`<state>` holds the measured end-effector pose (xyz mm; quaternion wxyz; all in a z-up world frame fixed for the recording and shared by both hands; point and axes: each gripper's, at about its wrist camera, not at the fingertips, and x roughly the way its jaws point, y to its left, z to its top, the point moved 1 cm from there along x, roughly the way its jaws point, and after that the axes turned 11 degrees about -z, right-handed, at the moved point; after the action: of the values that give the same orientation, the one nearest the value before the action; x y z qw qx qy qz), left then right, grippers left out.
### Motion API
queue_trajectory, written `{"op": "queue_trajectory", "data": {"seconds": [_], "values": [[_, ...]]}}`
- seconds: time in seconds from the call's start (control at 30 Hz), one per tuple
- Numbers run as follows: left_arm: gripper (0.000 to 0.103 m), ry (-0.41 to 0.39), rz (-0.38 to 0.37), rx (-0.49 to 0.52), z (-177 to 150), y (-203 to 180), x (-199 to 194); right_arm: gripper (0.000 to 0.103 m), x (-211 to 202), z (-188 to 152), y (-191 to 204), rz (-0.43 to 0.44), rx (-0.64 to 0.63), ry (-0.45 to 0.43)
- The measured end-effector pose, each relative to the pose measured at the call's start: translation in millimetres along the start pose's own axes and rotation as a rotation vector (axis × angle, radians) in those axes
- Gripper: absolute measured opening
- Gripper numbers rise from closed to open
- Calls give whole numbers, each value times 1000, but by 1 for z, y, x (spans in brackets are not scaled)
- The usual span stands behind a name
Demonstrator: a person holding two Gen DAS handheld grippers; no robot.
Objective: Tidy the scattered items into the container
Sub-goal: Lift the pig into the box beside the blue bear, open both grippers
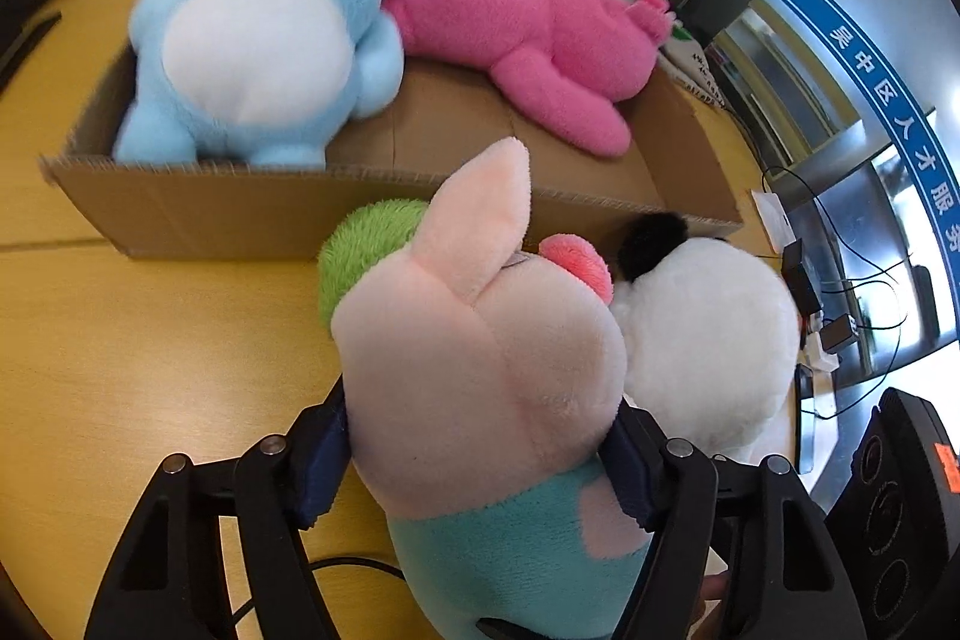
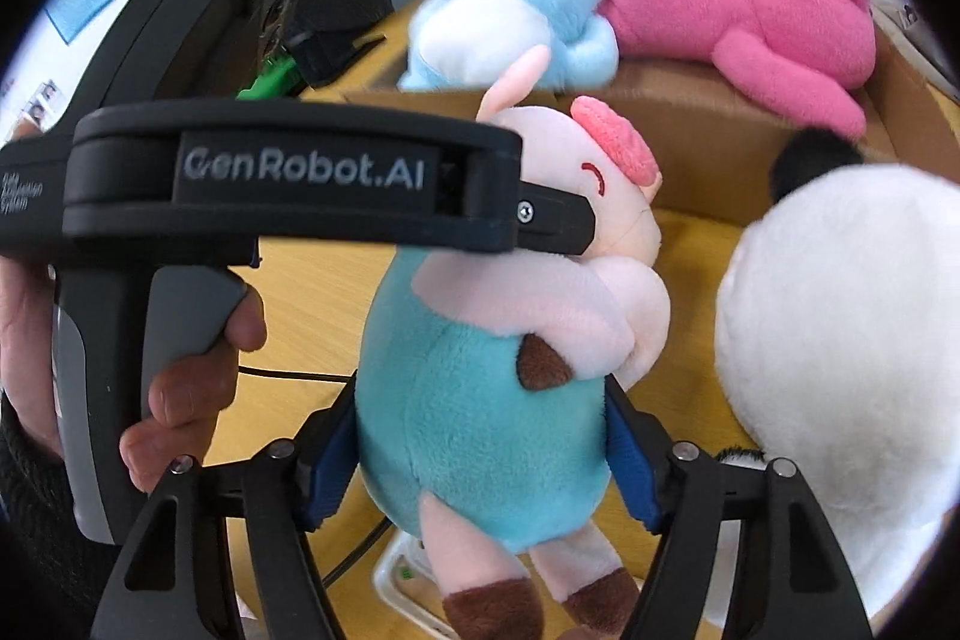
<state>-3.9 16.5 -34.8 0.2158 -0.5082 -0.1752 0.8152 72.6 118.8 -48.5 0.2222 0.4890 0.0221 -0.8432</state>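
My left hand-held gripper (image 1: 480, 454) clamps the head of the pale pink plush pig in a teal shirt (image 1: 480, 370), and my right hand-held gripper (image 2: 480, 454) squeezes its teal belly, long axis upright. The open brown cardboard box (image 1: 384, 214) sits at twelve o'clock, just beyond the pig on the yellow wooden counter (image 1: 120, 340), nearly equal reach for both.

Four plush toys are in sight: a blue one (image 1: 252, 40) and a pink one (image 1: 516, 22) in the one cardboard box (image 1: 288, 214), a pig (image 1: 480, 358) and a white one with a black ear (image 1: 708, 334) outside it. Two grippers are present, left (image 1: 480, 454) and right (image 2: 480, 454).
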Motion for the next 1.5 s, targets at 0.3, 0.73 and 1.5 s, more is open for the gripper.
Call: {"op": "queue_trajectory", "data": {"seconds": [0.3,0.73,1.5], "values": [[76,-125,27,158,47,-54,-41,70,-56,29,-1,27,10,-190],[76,-146,36,288,181,-62,-14,71,-59,147,-53,-7,48,-307],[81,70,25,138,177,23,104,71,68,146,-87,-53,102,49]]}}
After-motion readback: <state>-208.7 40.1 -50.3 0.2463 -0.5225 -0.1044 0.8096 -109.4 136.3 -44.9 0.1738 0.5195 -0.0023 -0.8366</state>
